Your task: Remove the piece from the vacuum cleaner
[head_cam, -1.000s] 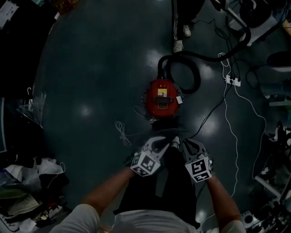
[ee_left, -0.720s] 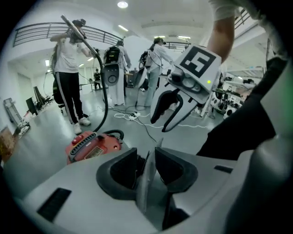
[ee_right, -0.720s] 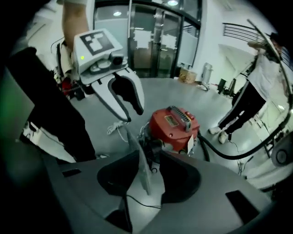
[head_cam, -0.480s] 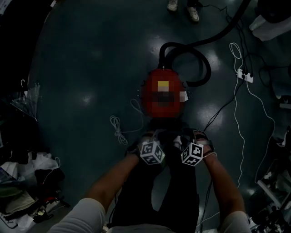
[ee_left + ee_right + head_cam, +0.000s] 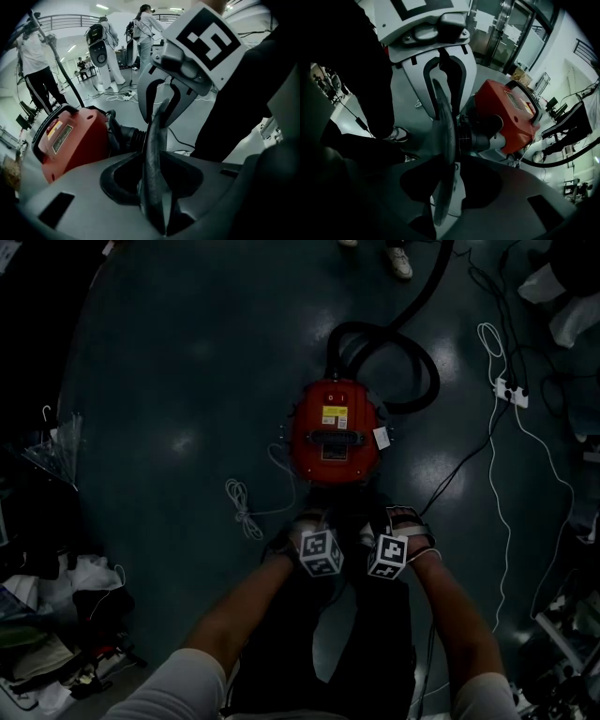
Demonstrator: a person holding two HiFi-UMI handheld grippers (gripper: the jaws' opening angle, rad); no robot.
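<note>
— While the red vacuum cleaner (image 5: 336, 432) is seen lying on the dark floor (image 5: 187, 381), where is the left hand-held gripper (image 5: 306, 521) held?
— It is held just beside the machine's near end. Its jaws are opening, and nothing is clamped between them.
— And the right hand-held gripper (image 5: 401, 517)?
— It is held close beside the left one. Its jaws are closing, yet nothing is pressed by the pads. The black ribbed piece (image 5: 480, 131) is seen just beside them, seated on the vacuum cleaner's near end.
— And the hose (image 5: 412, 362)?
— It is looped at the far end and led off toward the floor's far edge.
</note>
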